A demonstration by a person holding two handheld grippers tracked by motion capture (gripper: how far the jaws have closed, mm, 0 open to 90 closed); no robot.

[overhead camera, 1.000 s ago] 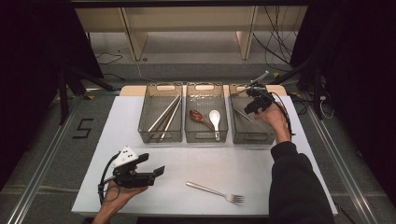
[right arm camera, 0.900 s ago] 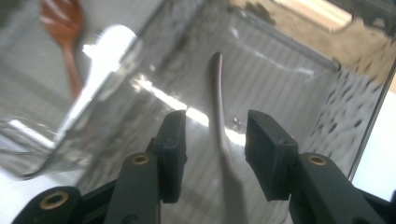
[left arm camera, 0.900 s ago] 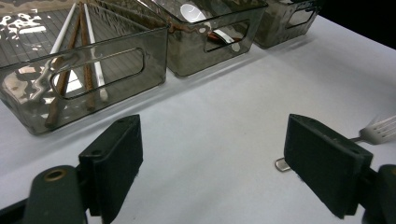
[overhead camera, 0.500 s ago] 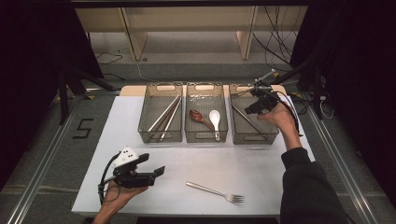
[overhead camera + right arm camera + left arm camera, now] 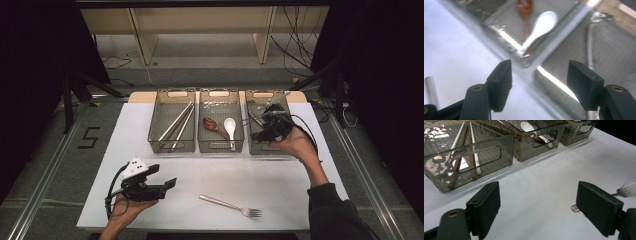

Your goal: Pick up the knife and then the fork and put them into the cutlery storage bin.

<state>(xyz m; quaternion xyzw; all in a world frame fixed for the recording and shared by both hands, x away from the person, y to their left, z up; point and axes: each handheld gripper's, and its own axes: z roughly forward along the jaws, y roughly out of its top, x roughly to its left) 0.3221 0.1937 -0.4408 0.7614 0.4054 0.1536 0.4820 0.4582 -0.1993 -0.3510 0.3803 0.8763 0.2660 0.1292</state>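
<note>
My right claw (image 5: 265, 131) hangs over the near end of the right bin (image 5: 256, 95). Its jaws have just been opening and stand wide with nothing between them. A silver piece of cutlery (image 5: 589, 45) lies in that bin. The white spoon (image 5: 230, 128) and the brown spoon (image 5: 213, 125) lie in the middle bin (image 5: 220, 93). My left claw (image 5: 165, 185) is open and empty, low over the white tabletop (image 5: 300, 185). A fork (image 5: 232, 206) lies near it, not touching.

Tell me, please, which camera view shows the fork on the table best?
The high view: the whole fork lies in sight on the white table. The left gripper view catches its tines and handle end beside a jaw.
</note>
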